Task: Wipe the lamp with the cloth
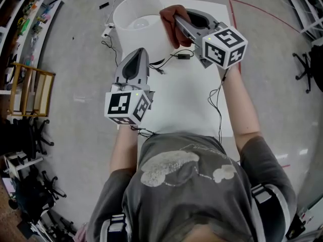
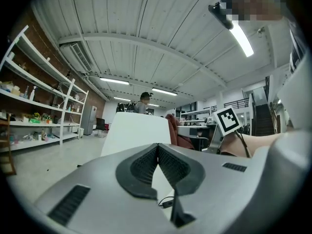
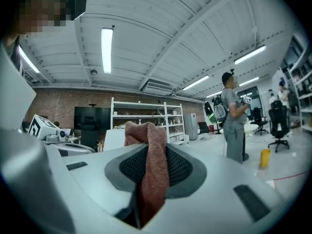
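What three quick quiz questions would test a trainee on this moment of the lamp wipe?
1. Fill in: the left gripper's jaws are ___, with nothing between them.
2. What holds the cloth? A) the right gripper B) the left gripper C) nothing
3. True or false: the cloth lies flat on the table, far from the lamp.

Key: 1 shut; 2 A; 3 false.

Workshop hall (shelving (image 3: 146, 112), brick wall (image 3: 58, 99)).
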`<action>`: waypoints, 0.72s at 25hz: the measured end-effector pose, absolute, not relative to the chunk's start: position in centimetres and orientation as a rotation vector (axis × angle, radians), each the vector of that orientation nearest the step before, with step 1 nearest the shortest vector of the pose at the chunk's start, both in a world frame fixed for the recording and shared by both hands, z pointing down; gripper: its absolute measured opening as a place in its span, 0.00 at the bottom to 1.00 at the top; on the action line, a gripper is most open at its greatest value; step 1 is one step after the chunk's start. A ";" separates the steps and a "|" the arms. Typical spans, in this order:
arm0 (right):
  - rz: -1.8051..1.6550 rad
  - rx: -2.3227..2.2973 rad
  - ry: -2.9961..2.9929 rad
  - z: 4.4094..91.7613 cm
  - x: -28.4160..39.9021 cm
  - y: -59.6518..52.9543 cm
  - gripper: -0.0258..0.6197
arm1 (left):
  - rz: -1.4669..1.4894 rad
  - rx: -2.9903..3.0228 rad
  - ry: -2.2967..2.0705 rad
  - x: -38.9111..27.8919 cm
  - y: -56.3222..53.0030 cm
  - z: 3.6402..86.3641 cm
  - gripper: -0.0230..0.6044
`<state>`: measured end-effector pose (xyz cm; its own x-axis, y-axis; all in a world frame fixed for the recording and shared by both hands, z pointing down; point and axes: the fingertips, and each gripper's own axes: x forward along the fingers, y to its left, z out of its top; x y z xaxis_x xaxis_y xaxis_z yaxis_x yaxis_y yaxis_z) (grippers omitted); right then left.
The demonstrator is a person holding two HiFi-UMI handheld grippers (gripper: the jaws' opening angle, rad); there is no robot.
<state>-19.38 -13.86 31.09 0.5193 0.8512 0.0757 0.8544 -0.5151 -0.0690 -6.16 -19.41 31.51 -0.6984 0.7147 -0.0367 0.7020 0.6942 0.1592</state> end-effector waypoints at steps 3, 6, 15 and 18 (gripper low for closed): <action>-0.026 -2.607 -1.486 32.1 -19.9 -13.4 0.17 | 0.228 1.207 2.798 -5.6 -19.3 32.3 0.05; -0.031 -2.556 -1.497 33.8 -20.6 -13.4 0.17 | 0.252 1.234 2.796 -5.2 -19.2 33.3 0.05; -0.058 -2.382 -1.544 39.7 -21.9 -15.0 0.17 | 0.379 1.258 2.806 -3.9 -19.1 36.6 0.05; -0.070 -2.321 -1.566 41.7 -22.2 -15.8 0.17 | 0.403 1.242 2.830 -3.8 -19.3 37.7 0.05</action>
<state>-22.24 -15.79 41.75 0.3914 0.8917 0.2273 0.9085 -0.3352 -0.2495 -3.81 -19.26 37.75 -0.6821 0.7267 0.0810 0.7204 0.6490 0.2446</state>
